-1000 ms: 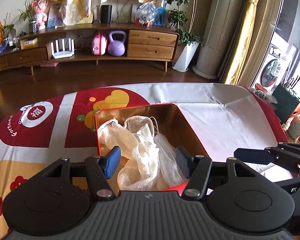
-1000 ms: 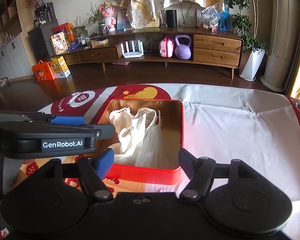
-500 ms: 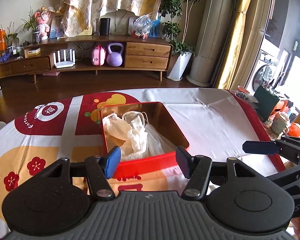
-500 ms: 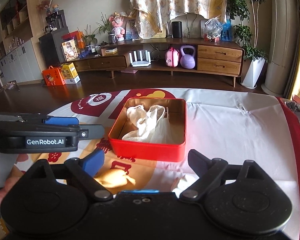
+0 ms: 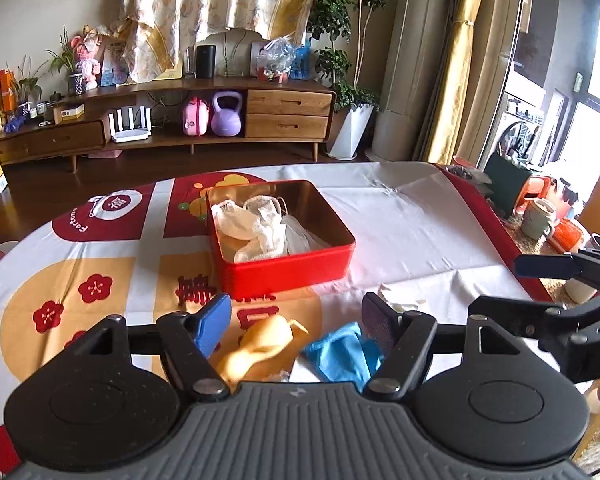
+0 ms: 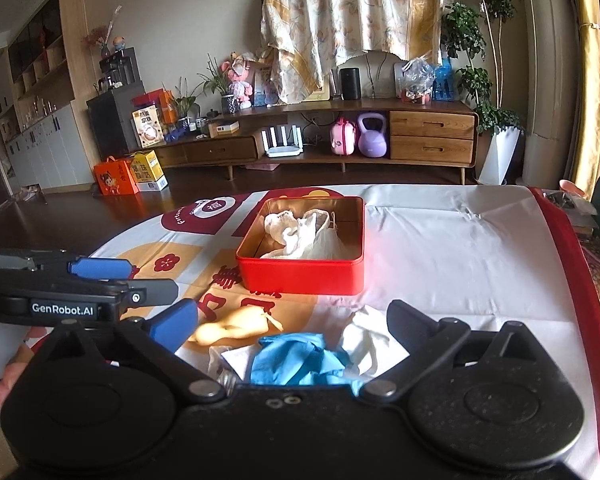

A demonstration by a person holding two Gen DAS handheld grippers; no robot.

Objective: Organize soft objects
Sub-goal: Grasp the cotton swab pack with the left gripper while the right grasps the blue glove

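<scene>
Left gripper (image 5: 296, 318) and right gripper (image 6: 292, 320): jaws spread, just been opening, pinching nothing. On the bench (image 5: 412, 220), red tin (image 5: 288, 268) holding white cloths (image 5: 256, 228). Nearer, loose blue glove (image 6: 296, 360) and yellow glove (image 5: 256, 344).

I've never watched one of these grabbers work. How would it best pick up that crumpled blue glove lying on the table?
Pinch the raised bunched fold in the middle of the blue glove, coming from above. It lies crumpled and limp on the tablecloth, so its flat edges offer nothing to clamp. The right gripper, jaws just opened wide and empty, sits nearest.
</scene>
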